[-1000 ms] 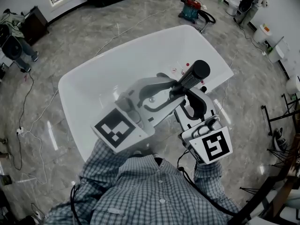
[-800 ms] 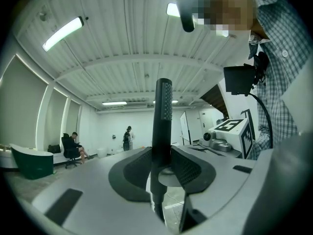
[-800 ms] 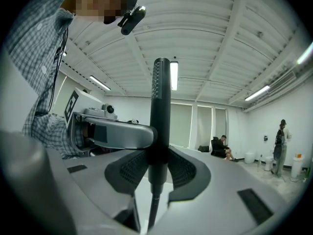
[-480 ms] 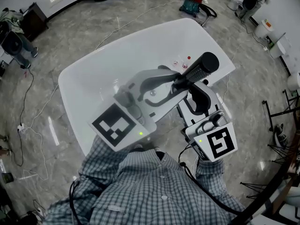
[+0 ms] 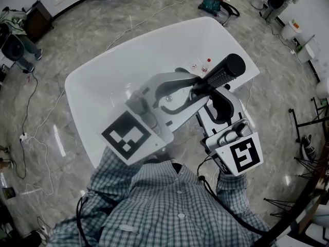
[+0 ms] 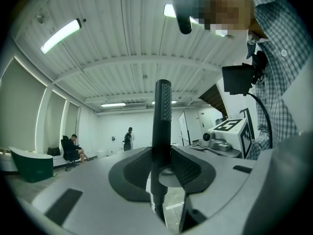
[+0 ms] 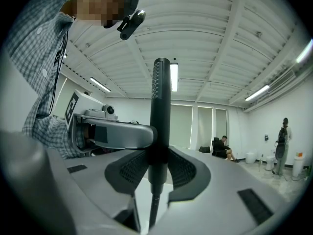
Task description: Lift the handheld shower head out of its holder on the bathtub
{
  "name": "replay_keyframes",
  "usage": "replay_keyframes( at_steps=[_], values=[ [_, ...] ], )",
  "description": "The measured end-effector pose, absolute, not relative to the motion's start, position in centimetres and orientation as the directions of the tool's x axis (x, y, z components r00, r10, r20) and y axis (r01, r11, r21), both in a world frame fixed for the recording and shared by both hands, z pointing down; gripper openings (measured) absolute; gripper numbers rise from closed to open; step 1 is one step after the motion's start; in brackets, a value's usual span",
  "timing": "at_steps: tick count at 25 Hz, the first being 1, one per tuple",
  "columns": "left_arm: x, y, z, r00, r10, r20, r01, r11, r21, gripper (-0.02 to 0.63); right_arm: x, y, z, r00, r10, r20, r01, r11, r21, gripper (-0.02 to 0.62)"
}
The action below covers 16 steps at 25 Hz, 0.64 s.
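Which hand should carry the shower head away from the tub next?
Probably left, but it's close. The left hand-held gripper and right hand-held gripper are both shut on the handheld shower head. The left grips higher, nearer the spray end, so it may steady it better.

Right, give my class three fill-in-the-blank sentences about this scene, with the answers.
1. The left tool clamps a black ___.
2. The right tool is ___ on it too.
3. Beneath them lies a white ___.
Missing: shower head; shut; bathtub.
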<state>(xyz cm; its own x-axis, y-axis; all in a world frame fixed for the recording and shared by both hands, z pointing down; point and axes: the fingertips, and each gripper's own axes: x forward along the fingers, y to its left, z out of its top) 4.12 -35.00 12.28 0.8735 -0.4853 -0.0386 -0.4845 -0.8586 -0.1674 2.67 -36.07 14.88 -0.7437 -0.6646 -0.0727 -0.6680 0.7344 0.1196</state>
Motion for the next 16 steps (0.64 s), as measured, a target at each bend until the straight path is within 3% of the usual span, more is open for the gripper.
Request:
replay_keyframes(
  at_steps=[16],
  values=[
    [4.09, -34.92, 11.93, 0.874, -0.485, -0.04, -0.485, -0.859, -0.165, 0.127, 2.81, -36.09, 14.79, -0.738, -0.673, -0.056, -0.674, 0.73, 0.109, 0.12]
  ],
)
